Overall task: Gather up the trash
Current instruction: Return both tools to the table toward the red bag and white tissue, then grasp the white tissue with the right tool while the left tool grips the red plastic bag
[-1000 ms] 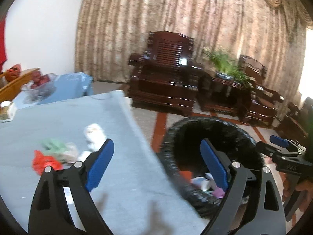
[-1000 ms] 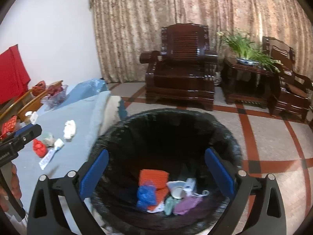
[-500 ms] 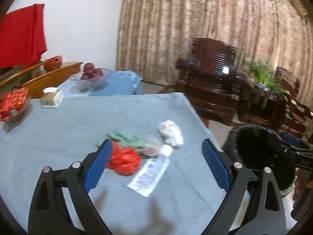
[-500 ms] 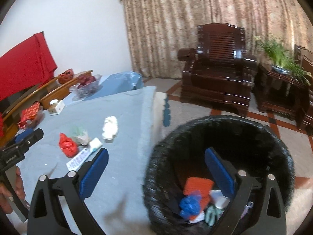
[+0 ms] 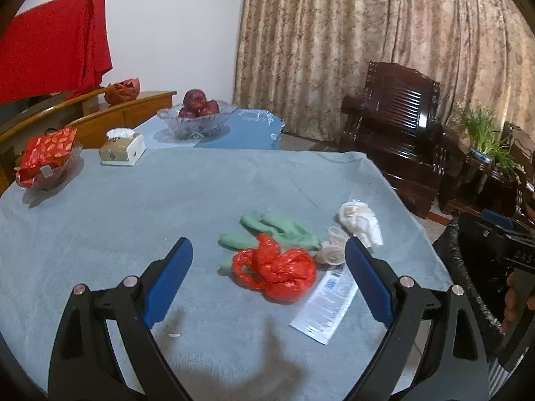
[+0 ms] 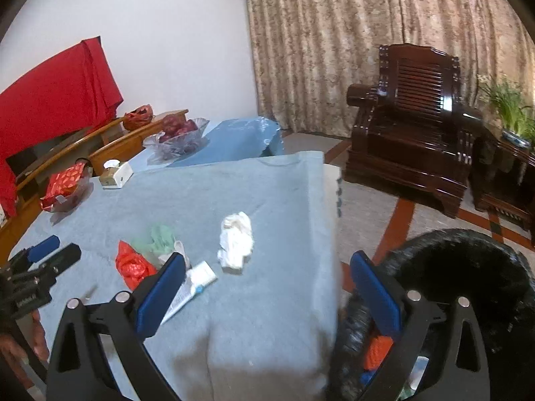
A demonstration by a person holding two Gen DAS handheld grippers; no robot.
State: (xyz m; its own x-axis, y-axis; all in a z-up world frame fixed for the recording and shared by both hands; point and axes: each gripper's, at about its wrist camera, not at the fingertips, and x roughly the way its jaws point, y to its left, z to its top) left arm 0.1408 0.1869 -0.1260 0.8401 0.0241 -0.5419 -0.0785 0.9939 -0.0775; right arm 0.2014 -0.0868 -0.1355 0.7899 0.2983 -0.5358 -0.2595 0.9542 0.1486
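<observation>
On the blue-grey tablecloth [image 5: 150, 220] lies a cluster of trash: a crumpled red plastic bag [image 5: 276, 269], green gloves [image 5: 277, 229], a white crumpled tissue [image 5: 359, 220], a clear wrapper [image 5: 331, 250] and a flat white tube [image 5: 326, 304]. My left gripper [image 5: 269, 280] is open and empty, hovering just before the red bag. My right gripper [image 6: 267, 287] is open and empty over the table's right edge, between the tissue [image 6: 235, 239] and the black-lined trash bin [image 6: 468, 267]. The bin holds red and blue scraps.
At the table's back stand a glass bowl of red fruit [image 5: 197, 115], a tissue box [image 5: 122, 148] and a dish with a red packet [image 5: 46, 163]. Dark wooden armchairs [image 6: 414, 140] and a plant [image 5: 485, 140] stand on the floor to the right.
Both grippers have swung left, from over the bin towards the table. The left one now faces the trash cluster; the bin has slid to the right edge of both views.
</observation>
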